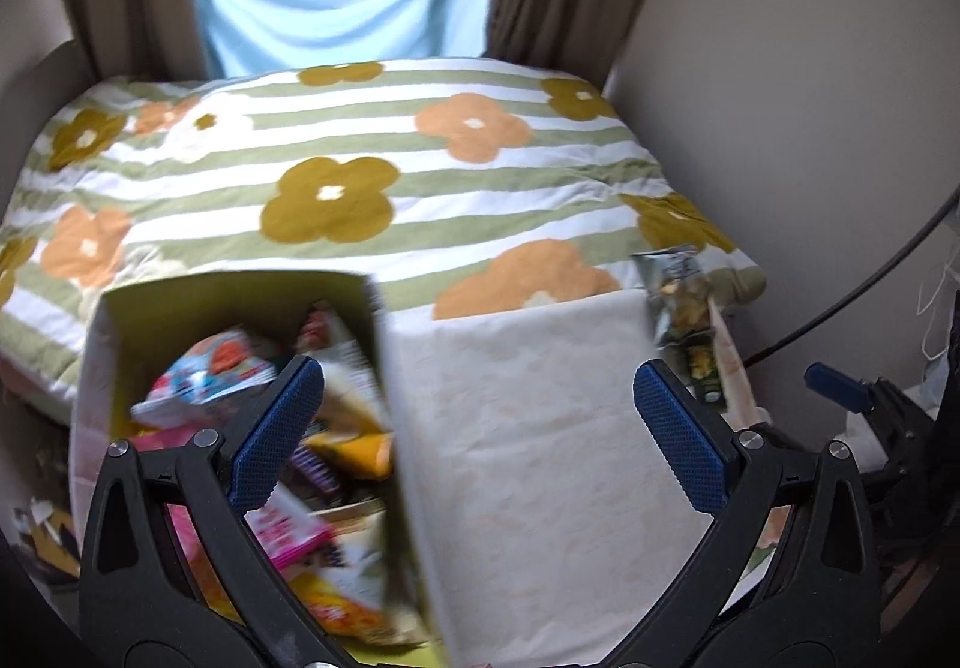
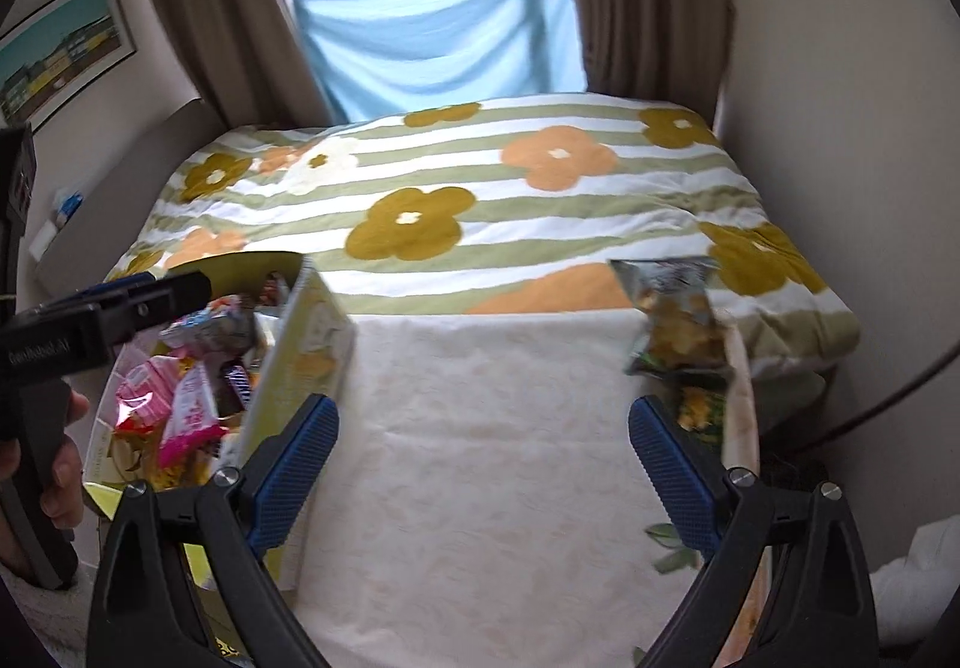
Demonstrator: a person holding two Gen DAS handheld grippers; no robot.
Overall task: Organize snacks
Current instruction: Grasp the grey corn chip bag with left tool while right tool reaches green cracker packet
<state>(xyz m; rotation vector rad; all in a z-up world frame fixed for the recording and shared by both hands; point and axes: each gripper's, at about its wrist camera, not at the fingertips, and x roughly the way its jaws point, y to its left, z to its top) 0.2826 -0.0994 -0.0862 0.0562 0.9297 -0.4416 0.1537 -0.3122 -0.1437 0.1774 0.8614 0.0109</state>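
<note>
Hovering spread and empty in the left wrist view, the left claw overlooks the snack box at lower left. In the right wrist view, the right claw, likewise released, faces a chip bag at centre right on the desk; boxing it likely comes next.
</note>
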